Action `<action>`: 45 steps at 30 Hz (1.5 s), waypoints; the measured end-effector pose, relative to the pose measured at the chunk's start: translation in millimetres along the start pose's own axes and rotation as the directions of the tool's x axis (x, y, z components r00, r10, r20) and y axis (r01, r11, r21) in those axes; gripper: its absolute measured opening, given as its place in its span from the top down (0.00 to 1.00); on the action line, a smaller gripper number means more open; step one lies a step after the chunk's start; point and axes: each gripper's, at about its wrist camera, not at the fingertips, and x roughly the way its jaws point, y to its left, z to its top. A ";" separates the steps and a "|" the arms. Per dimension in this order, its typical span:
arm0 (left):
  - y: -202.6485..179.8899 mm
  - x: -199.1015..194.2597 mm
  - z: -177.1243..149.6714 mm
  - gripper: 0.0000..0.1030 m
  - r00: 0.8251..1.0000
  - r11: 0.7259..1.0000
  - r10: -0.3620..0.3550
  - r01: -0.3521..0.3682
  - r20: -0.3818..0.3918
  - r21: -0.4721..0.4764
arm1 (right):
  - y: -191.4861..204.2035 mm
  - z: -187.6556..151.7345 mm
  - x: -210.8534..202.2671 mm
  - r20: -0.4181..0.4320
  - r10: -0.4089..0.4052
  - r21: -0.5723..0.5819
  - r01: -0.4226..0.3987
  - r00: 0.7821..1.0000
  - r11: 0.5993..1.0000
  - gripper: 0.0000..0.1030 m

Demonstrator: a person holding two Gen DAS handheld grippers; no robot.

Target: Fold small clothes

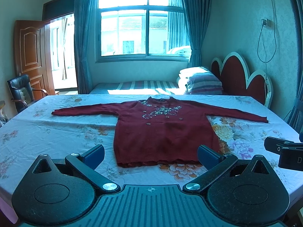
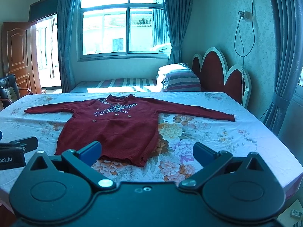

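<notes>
A dark red sweater (image 1: 162,132) with a sequin pattern on the chest lies flat on the table, face up, both sleeves spread out, hem toward me. It also shows in the right wrist view (image 2: 113,130). My left gripper (image 1: 151,156) is open and empty, hovering just in front of the hem. My right gripper (image 2: 147,153) is open and empty, near the hem's right corner. Part of the right gripper (image 1: 284,151) shows at the right edge of the left wrist view. The left gripper (image 2: 17,149) shows at the left edge of the right wrist view.
The table wears a white floral tablecloth (image 1: 47,132). Behind it stand a bed (image 1: 136,87) with a striped pillow (image 1: 202,83) and a red headboard (image 1: 240,77). A black chair (image 1: 20,92) stands at the left by a wooden door.
</notes>
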 end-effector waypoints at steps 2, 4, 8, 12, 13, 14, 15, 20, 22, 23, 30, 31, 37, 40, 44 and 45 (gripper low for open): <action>-0.1 -0.1 0.2 0.00 1.000 1.000 0.001 -0.001 0.003 -0.002 | -0.6 0.2 -0.5 0.000 0.000 -0.001 0.000 1.000 1.000 0.00; -0.3 0.1 0.2 0.00 1.000 1.000 0.003 -0.003 0.003 -0.002 | -1.7 0.7 -1.2 0.003 0.001 0.000 -0.001 1.000 1.000 0.00; -0.7 0.1 -0.3 0.00 1.000 1.000 0.006 -0.006 0.004 -0.002 | -2.6 0.7 -2.1 0.006 0.002 0.000 -0.002 1.000 1.000 0.00; -1.0 0.3 -0.5 0.00 1.000 1.000 0.009 -0.009 0.001 0.000 | -2.9 0.6 -2.2 0.005 0.005 -0.004 -0.005 1.000 1.000 0.00; -1.3 0.8 -0.4 0.00 1.000 1.000 0.010 -0.010 0.000 0.003 | -2.8 0.6 -2.0 0.004 0.006 -0.005 -0.006 1.000 1.000 0.00; -1.3 1.3 -0.3 0.00 1.000 1.000 0.013 -0.013 -0.003 0.004 | -3.0 0.8 -1.7 0.003 0.007 -0.005 -0.007 1.000 1.000 0.00; -1.3 2.3 0.0 0.00 1.000 1.000 0.016 -0.016 -0.008 0.003 | -3.1 1.1 -1.4 0.005 0.008 -0.005 -0.008 1.000 1.000 0.00; 2.4 5.3 3.2 0.00 1.000 1.000 0.029 -0.029 -0.011 -0.005 | -6.1 3.2 1.6 0.011 0.001 -0.006 -0.001 1.000 1.000 0.00; 10.1 10.7 6.8 0.00 0.999 0.999 0.034 -0.035 -0.022 -0.028 | -7.6 4.9 3.7 0.014 -0.002 -0.005 0.002 1.000 1.000 0.00; 15.2 14.0 9.0 0.00 0.999 0.998 0.033 -0.034 -0.028 -0.043 | -8.4 5.9 5.2 0.015 0.000 -0.005 0.001 1.000 1.000 0.00; 90.1 61.3 37.2 0.00 0.999 0.978 0.022 -0.027 -0.024 -0.209 | -16.5 23.2 29.4 0.053 -0.001 -0.008 0.002 0.999 1.000 0.00; 101.5 72.8 42.0 0.00 0.999 0.977 0.043 -0.047 -0.025 -0.207 | -16.6 26.4 35.7 0.061 -0.002 -0.013 0.003 0.998 1.000 0.00; 190.1 180.7 55.2 0.00 0.998 0.944 0.037 -0.050 -0.045 -0.325 | -18.8 43.5 89.2 0.067 -0.067 -0.014 0.068 0.996 0.998 0.00; 244.5 246.6 58.1 0.00 0.998 0.904 0.051 -0.062 -0.037 -0.424 | -25.1 52.2 123.3 0.070 -0.100 0.022 0.099 0.993 0.995 0.00; 328.9 340.6 62.4 0.01 0.995 0.827 0.071 -0.100 -0.074 -0.553 | -34.5 66.7 179.8 0.025 -0.214 0.072 0.212 0.977 0.975 0.00; 353.6 367.5 63.6 0.01 0.992 0.808 0.085 -0.121 -0.090 -0.576 | -36.8 69.9 194.6 0.006 -0.247 0.085 0.246 0.969 0.966 0.00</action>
